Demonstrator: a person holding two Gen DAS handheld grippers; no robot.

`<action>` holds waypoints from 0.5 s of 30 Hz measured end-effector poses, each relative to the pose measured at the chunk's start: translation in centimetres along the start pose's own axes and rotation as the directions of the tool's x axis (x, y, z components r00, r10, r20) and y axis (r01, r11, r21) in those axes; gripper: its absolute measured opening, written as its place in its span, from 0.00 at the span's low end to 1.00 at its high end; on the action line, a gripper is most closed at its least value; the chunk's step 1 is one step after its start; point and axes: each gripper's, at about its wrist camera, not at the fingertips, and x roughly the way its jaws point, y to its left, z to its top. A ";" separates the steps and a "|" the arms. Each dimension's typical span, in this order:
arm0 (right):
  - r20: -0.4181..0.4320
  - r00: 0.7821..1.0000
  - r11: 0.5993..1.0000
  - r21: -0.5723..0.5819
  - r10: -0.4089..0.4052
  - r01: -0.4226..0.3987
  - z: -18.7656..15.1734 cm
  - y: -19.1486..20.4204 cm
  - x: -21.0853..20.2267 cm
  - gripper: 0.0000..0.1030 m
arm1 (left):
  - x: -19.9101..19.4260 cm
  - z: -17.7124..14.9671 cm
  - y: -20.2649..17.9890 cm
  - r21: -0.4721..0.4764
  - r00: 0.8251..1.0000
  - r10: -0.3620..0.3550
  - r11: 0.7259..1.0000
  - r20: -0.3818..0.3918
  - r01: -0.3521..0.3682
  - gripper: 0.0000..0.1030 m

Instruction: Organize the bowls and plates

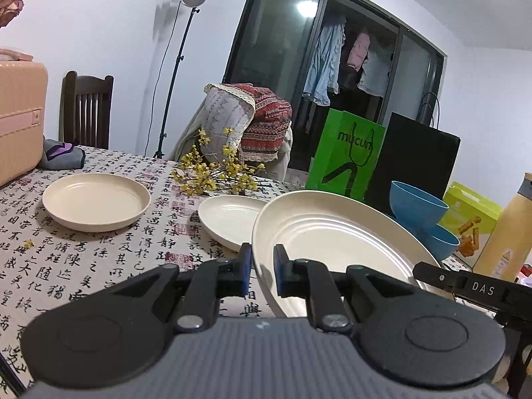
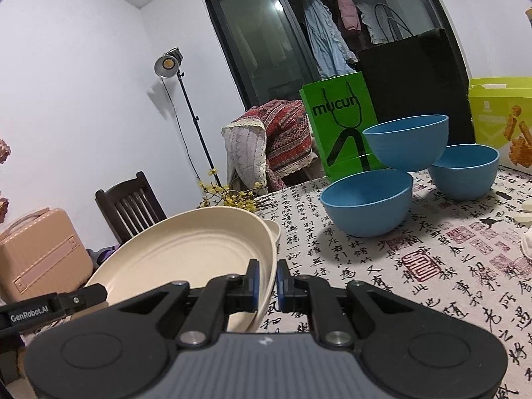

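Observation:
A cream plate (image 1: 332, 239) is held tilted above the table by both grippers. My left gripper (image 1: 262, 269) is shut on its left rim. My right gripper (image 2: 266, 279) is shut on its right rim; the same plate shows in the right wrist view (image 2: 186, 249). Two more cream plates lie on the tablecloth: one at the left (image 1: 96, 201) and one in the middle (image 1: 229, 219), partly behind the held plate. Three blue bowls stand to the right: a near one (image 2: 365, 201), a far one (image 2: 464, 169), and one (image 2: 407, 141) resting tilted on both.
Yellow flower twigs (image 1: 216, 169) lie behind the middle plate. A green bag (image 2: 339, 126), a black bag (image 2: 409, 76) and a yellow-green snack box (image 2: 502, 116) stand at the back. A tan bottle (image 1: 508, 229) stands far right, a pink suitcase (image 1: 18, 116) far left.

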 end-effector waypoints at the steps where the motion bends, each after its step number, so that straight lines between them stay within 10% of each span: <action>1: 0.002 1.000 1.000 0.000 -0.002 0.002 -0.1 -0.1 -0.1 0.10 | -0.1 -0.1 -0.1 0.001 1.000 -0.003 1.000 0.000 0.003 0.14; 15: 0.015 1.000 1.000 0.018 -0.018 0.017 -0.7 -1.9 -1.6 0.10 | -0.1 -1.0 -1.5 0.008 0.999 -0.033 0.999 -0.010 0.033 0.14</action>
